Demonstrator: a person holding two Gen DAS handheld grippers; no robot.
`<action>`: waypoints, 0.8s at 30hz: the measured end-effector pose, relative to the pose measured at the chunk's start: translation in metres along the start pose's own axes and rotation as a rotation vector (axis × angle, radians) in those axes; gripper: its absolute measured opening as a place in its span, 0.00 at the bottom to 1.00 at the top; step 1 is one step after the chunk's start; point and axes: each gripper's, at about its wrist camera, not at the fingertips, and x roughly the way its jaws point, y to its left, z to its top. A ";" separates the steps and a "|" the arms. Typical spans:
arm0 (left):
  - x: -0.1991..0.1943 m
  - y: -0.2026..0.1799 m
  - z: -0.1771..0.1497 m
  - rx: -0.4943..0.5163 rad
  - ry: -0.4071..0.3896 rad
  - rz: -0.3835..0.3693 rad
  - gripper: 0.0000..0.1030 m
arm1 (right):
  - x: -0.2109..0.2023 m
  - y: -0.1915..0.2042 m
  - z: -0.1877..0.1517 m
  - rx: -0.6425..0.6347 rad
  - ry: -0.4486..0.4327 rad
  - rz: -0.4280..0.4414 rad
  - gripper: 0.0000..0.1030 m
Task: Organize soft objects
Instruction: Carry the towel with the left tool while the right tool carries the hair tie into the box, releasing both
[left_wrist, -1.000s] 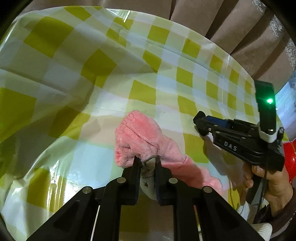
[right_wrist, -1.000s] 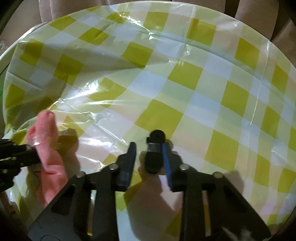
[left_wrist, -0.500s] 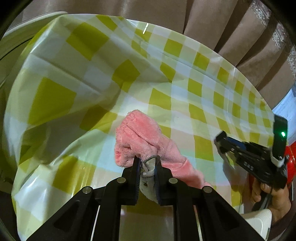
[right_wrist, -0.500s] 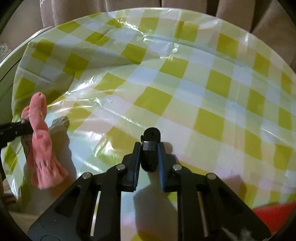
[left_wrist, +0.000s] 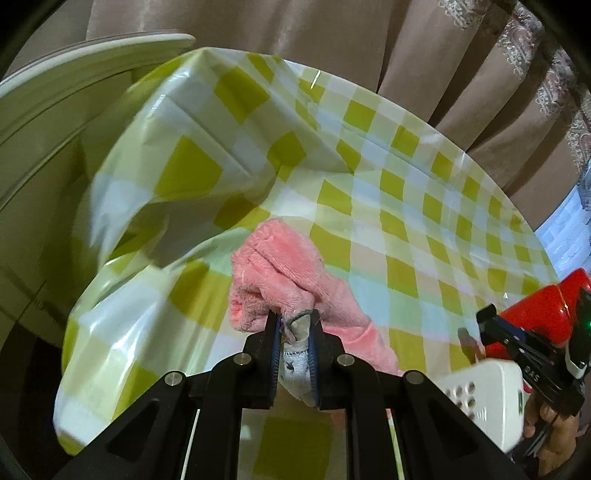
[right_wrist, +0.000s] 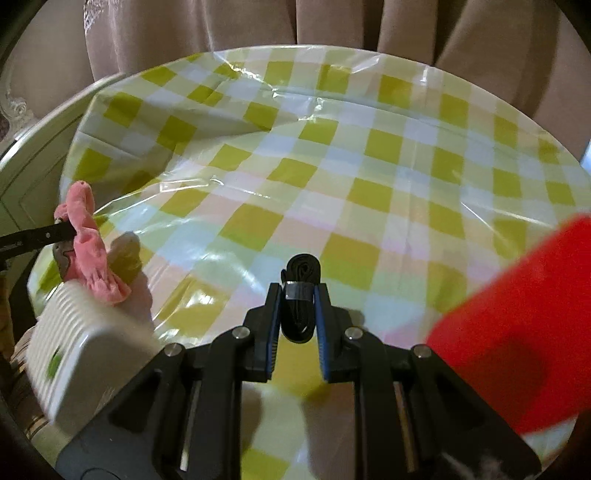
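Note:
My left gripper (left_wrist: 294, 325) is shut on a fluffy pink sock (left_wrist: 280, 273) with a grey-white part between the jaws, held above the near left edge of the table. The sock also hangs in the right wrist view (right_wrist: 88, 240) at the far left. My right gripper (right_wrist: 299, 299) is shut on a black folded strap (right_wrist: 301, 295) with a grey band, lifted above the checked tablecloth (right_wrist: 332, 166). The right gripper shows in the left wrist view (left_wrist: 491, 325) at the right.
A round table with a yellow-and-white checked plastic cloth (left_wrist: 388, 192) fills both views. A white ribbed box (right_wrist: 77, 350) sits near left; it also appears in the left wrist view (left_wrist: 487, 398). A red container (right_wrist: 524, 325) is at right. Curtains (left_wrist: 332, 44) hang behind.
Both grippers have pulled back and up from the table with their items. The right gripper closed on the black strap. The white box and red container came into view.

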 end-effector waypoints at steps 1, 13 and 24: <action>-0.006 0.001 -0.003 -0.004 -0.003 -0.004 0.14 | -0.008 0.001 -0.005 0.004 -0.005 -0.001 0.20; -0.080 -0.005 -0.051 -0.001 -0.029 -0.054 0.14 | -0.105 0.005 -0.061 0.068 -0.065 -0.014 0.20; -0.128 -0.051 -0.092 0.082 -0.021 -0.168 0.14 | -0.184 0.002 -0.111 0.102 -0.103 -0.034 0.20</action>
